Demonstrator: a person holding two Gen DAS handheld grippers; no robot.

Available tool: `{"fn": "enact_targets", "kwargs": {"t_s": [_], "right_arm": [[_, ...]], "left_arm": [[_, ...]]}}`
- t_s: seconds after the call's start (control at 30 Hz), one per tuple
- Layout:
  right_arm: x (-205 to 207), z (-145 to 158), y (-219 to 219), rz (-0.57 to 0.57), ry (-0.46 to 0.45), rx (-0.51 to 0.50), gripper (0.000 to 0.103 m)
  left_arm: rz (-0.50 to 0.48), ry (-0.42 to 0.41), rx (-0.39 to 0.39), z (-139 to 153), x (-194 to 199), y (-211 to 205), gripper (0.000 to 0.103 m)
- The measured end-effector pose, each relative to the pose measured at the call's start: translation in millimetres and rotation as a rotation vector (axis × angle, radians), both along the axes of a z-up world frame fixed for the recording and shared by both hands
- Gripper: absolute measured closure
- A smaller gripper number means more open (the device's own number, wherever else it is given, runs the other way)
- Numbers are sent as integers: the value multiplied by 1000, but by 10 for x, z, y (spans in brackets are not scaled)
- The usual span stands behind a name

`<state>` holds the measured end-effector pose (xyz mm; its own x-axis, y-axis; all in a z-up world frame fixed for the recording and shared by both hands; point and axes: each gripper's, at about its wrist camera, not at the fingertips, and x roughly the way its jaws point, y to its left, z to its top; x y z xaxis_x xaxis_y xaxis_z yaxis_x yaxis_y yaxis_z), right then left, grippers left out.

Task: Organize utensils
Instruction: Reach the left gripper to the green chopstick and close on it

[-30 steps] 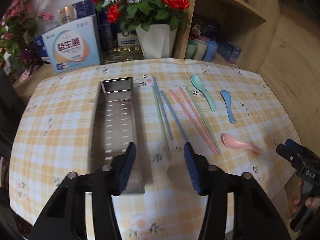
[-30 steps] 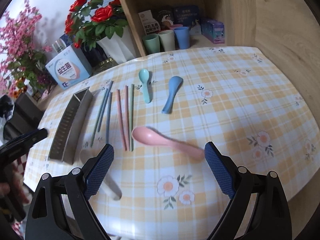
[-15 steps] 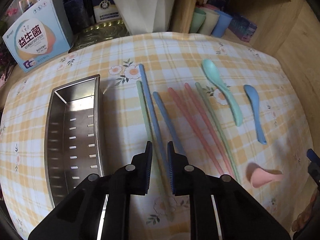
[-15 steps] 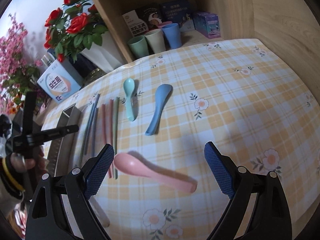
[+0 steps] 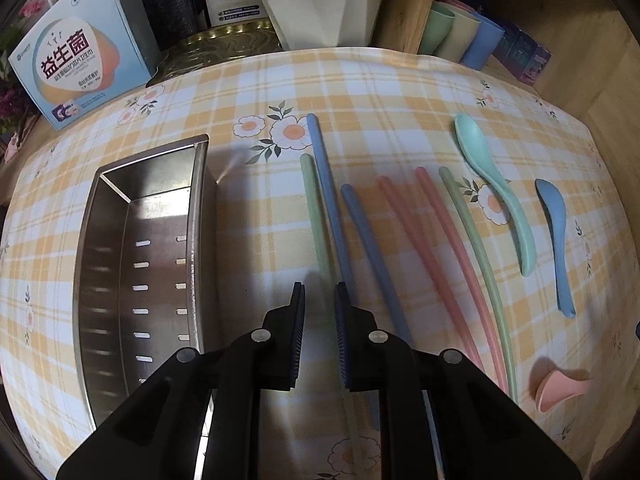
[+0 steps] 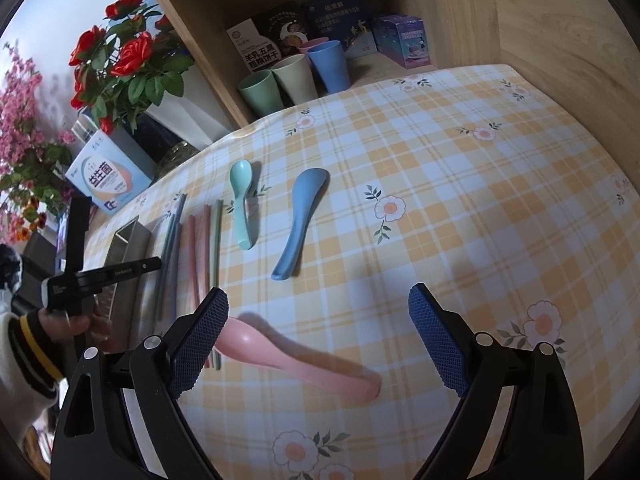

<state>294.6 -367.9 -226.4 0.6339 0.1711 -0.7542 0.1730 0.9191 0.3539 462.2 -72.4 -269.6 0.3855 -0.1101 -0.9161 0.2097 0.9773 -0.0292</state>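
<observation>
A steel perforated utensil tray (image 5: 120,264) lies at the left of the checked tablecloth. To its right lie several chopsticks: a green one (image 5: 312,208), two blue (image 5: 326,184), two pink (image 5: 416,236) and another green (image 5: 472,236). My left gripper (image 5: 319,300) is narrowed to a small gap around the near ends of the leftmost green and blue chopsticks. A mint spoon (image 5: 492,184), a blue spoon (image 6: 300,220) and a pink spoon (image 6: 296,364) lie to the right. My right gripper (image 6: 318,312) is open, just above the pink spoon.
A blue-white box (image 5: 76,64), a white flower vase (image 5: 320,4) and a gold dish (image 5: 224,44) stand at the table's back. Several cups (image 6: 292,76) and boxes (image 6: 404,40) sit in a wooden shelf. A wooden wall (image 6: 560,40) borders the right side.
My left gripper moved forward and down over the chopsticks and narrowed from wide open to a small gap. My right gripper moved closer to the pink spoon, staying open.
</observation>
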Motion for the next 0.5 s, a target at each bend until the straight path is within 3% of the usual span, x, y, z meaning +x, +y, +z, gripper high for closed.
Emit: {"fn": "enact_targets", "kwargs": {"t_s": [0.27, 0.37, 0.5], "right_arm": [[26, -51, -35, -7, 14, 15, 14], [18, -50, -53, -12, 10, 25, 14], [24, -64, -49, 4, 15, 12, 14]], "left_arm": [[-14, -13, 34, -48, -38, -73, 89], [13, -7, 35, -39, -103, -67, 97], [2, 57, 34, -14, -130, -59, 97]]}}
